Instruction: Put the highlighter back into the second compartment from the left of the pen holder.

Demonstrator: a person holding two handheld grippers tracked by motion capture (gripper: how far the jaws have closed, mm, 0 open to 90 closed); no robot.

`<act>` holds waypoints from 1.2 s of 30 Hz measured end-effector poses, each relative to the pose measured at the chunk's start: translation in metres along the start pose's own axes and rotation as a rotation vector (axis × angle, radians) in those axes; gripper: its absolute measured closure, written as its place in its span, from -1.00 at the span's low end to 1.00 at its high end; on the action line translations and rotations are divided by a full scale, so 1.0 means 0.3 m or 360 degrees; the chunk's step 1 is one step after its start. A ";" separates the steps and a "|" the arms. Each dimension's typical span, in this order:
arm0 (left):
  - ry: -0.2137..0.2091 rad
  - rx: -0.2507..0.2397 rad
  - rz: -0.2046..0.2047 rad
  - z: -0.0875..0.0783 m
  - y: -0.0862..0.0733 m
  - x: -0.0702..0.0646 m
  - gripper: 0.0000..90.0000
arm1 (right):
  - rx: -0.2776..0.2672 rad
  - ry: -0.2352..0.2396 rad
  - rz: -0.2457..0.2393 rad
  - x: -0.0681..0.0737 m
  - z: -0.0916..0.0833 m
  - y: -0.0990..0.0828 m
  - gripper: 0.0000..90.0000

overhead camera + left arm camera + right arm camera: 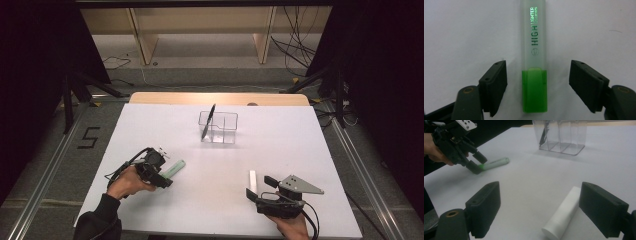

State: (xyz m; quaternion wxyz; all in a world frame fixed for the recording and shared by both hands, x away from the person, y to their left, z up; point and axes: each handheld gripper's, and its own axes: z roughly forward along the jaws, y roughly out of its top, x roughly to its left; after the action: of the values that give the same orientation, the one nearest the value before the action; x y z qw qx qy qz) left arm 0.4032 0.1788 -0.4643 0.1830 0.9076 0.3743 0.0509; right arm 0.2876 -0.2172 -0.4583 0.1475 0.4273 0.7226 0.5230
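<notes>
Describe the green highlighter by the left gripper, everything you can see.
The highlighter has a frosted, translucent, flat-sided plastic barrel printed "HIGHLIGHTER" in green, and a bright green cap with a clip. It lies flat on the white table, at a slant in the high view, cap end toward the person. The left gripper straddles the cap end, jaws open, a clear gap on each side; neither pad touches it. Only the table touches it.
</notes>
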 end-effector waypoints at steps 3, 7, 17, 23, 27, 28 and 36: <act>0.0013 0.0026 0.0016 0.002 -0.002 0.003 -0.21 | 0.0005 0.0001 0.0001 0.000 0.000 -0.001 -0.59; 0.0008 0.0042 0.0009 0.002 -0.010 0.012 -0.09 | 0.0009 0.0001 -0.0007 0.001 0.001 -0.001 -0.59; 0.0022 0.0073 0.0046 -0.007 -0.022 0.020 0.18 | 0.0016 0.0001 -0.0008 0.001 0.003 -0.003 -0.59; 0.0024 0.0073 0.0077 -0.009 -0.025 0.013 0.32 | 0.0020 0.0002 -0.0007 0.000 0.004 -0.003 -0.59; 0.0026 0.0076 0.0106 -0.008 -0.023 0.006 0.41 | 0.0021 0.0000 -0.0008 0.000 0.006 -0.004 -0.58; 0.0031 0.0074 0.0109 -0.008 -0.023 0.005 0.42 | 0.0022 0.0001 -0.0008 0.000 0.005 -0.004 -0.59; 0.0023 0.0069 0.0117 -0.009 -0.024 0.004 0.48 | 0.0025 0.0003 -0.0006 0.000 0.007 -0.005 -0.58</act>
State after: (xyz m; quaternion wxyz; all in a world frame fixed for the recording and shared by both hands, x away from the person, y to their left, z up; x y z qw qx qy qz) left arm 0.3988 0.1852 -0.4647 0.1586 0.9242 0.3429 0.0559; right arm 0.2882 -0.2159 -0.4606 0.1444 0.4265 0.7277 0.5175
